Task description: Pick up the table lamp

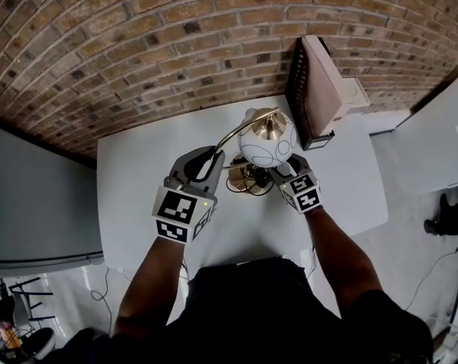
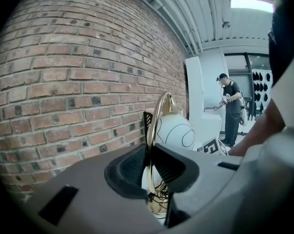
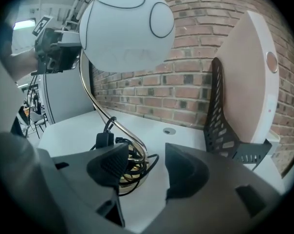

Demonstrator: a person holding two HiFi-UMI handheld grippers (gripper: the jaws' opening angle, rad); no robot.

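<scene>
The table lamp has a white globe shade [image 1: 265,144] with black line markings, a thin curved gold stem [image 1: 240,131] and a gold base [image 1: 248,179] with black cord wound on it. It stands on the white table [image 1: 138,173]. My left gripper [image 1: 210,165] is shut on the gold stem [image 2: 154,140], which runs up between its pads to the globe [image 2: 175,130]. My right gripper [image 1: 282,174] sits low at the lamp's right side, open. In the right gripper view, the base [image 3: 130,172] lies just ahead of its left jaw, and the globe [image 3: 125,26] hangs overhead.
A beige flat device on a black perforated stand [image 1: 320,89] stands on the table right behind the lamp, close to my right gripper [image 3: 147,169]. A brick wall [image 1: 138,36] backs the table. A person [image 2: 230,106] stands far off in the room.
</scene>
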